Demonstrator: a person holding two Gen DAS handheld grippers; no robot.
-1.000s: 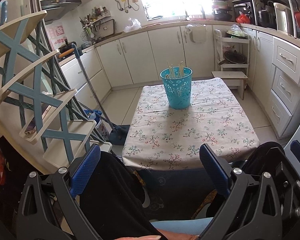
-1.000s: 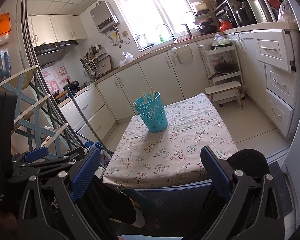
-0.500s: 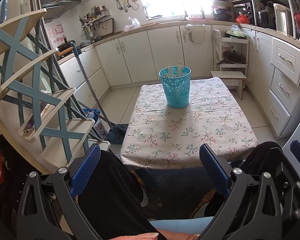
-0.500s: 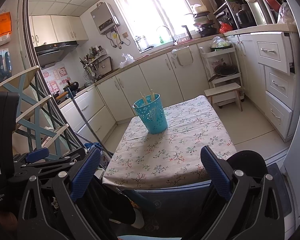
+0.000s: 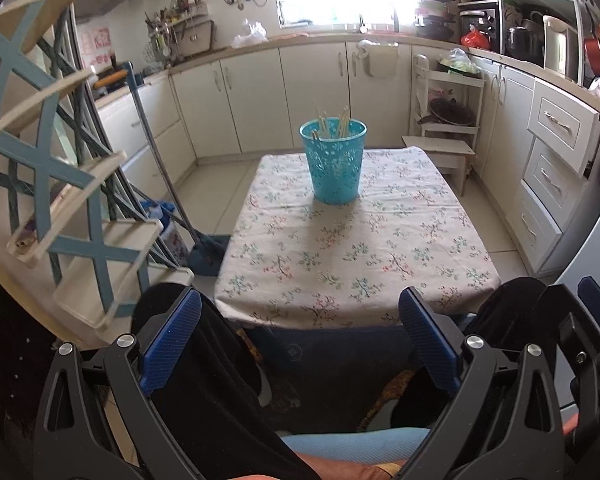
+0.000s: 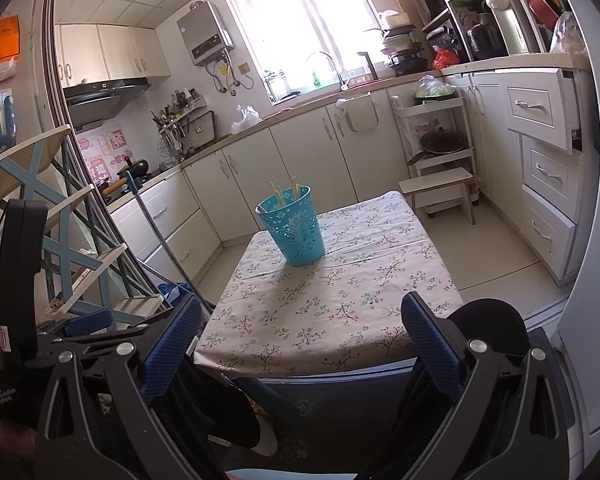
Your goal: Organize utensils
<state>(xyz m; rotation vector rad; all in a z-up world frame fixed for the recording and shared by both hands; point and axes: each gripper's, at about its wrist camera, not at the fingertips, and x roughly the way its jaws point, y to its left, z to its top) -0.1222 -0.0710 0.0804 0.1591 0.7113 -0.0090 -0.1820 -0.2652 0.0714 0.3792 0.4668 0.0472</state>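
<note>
A turquoise perforated holder (image 5: 333, 160) stands upright on the far part of a small table with a floral cloth (image 5: 352, 252); it also shows in the right wrist view (image 6: 292, 226). Several pale wooden chopsticks (image 5: 332, 122) stick out of its top (image 6: 286, 192). My left gripper (image 5: 300, 344) is open and empty, held low in front of the table's near edge. My right gripper (image 6: 300, 348) is open and empty at about the same distance, to the right of the left one.
A blue and cream folding shelf rack (image 5: 60, 184) stands left of the table, with a mop (image 5: 168, 184) leaning beside it. White cabinets (image 5: 312, 92) line the back and right walls. A small step stool (image 5: 440, 152) sits behind the table. Dark trousered legs lie below both grippers.
Both grippers have drawn back slightly from the table and stayed open. The holder and chopsticks have not moved.
</note>
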